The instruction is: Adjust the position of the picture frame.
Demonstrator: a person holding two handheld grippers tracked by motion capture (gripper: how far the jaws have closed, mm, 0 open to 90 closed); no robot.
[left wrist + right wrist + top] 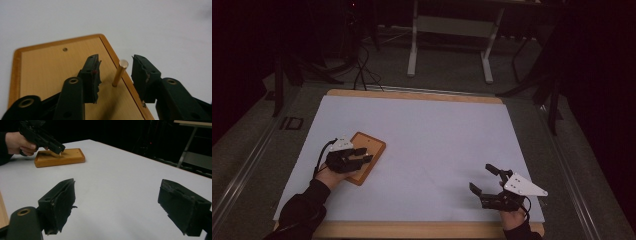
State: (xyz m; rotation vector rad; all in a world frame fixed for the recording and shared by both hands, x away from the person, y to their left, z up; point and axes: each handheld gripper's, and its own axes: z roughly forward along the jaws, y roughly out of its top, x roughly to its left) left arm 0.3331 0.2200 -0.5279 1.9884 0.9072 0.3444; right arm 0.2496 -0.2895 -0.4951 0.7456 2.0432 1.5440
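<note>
The left gripper (115, 72) hung over a flat rectangular wooden board (50, 70) on the white table (437, 135), its ragged black pads apart on either side of a slim brass peg (120, 73) (upright near the board's edge), untouched. The right gripper (125, 207) stood wide open, empty.

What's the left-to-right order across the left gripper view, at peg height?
Wooden board → left tool's one black pad → brass peg standing upright in the board, in the gap and touching neither pad → other black pad → white table surface.
</note>
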